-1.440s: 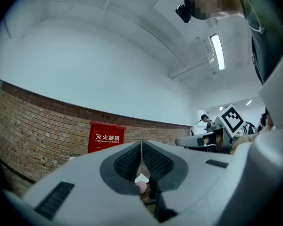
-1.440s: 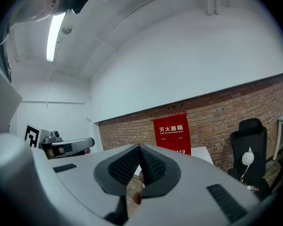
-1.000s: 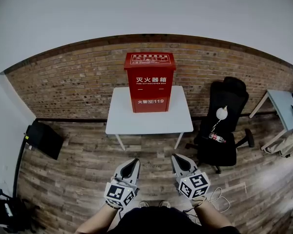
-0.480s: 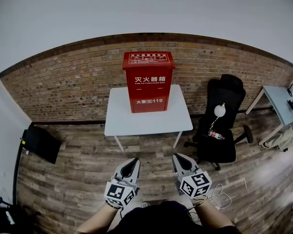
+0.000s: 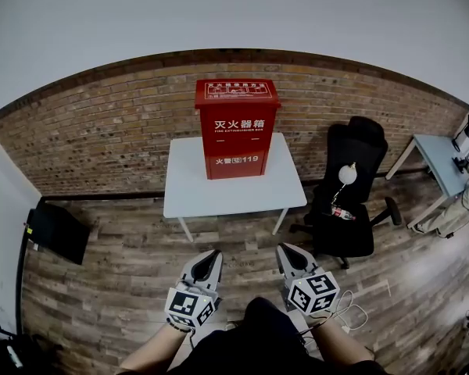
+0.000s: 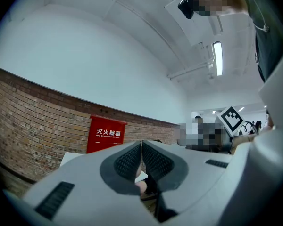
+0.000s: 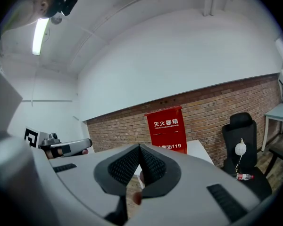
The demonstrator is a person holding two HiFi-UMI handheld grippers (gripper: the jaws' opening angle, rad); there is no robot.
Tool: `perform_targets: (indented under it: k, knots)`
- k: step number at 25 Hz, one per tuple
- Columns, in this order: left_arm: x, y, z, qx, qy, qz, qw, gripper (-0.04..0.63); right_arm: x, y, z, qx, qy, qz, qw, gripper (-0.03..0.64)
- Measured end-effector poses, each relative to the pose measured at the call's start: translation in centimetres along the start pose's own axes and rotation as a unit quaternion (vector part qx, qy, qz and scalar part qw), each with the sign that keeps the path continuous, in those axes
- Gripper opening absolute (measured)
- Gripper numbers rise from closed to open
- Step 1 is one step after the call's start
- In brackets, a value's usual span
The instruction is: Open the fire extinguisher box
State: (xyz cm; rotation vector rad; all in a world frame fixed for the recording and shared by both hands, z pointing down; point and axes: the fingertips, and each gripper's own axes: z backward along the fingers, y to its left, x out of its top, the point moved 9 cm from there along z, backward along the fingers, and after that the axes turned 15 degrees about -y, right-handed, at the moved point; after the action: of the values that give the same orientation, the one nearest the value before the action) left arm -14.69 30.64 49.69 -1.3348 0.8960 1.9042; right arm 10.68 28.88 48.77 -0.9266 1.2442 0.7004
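Note:
A red fire extinguisher box (image 5: 237, 128) with white lettering stands upright on a white table (image 5: 187, 191) against the brick wall, its lid down. It also shows in the left gripper view as the red box (image 6: 105, 134) and in the right gripper view as the red box (image 7: 166, 128). Both grippers are held low near the person's body, well short of the table. My left gripper (image 5: 209, 259) is shut with nothing in it. My right gripper (image 5: 291, 255) is shut and empty too.
A black office chair (image 5: 352, 201) with a white lamp and a bottle on its seat stands right of the table. A dark case (image 5: 56, 233) lies on the wood floor at left. A pale desk (image 5: 438, 162) is at far right.
The view has drawn a little closer to the table and box. Both grippers stay shut and side by side at the bottom of the head view.

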Motion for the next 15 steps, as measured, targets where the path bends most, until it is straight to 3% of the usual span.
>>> perform_targets:
  k: [15]
  knots:
    - [-1.1, 5.7, -4.4, 0.015, 0.004, -0.012, 0.9998, 0.060, -0.1, -3.1, -6.7, 0.008, -0.007, 0.003, 1.000, 0.018]
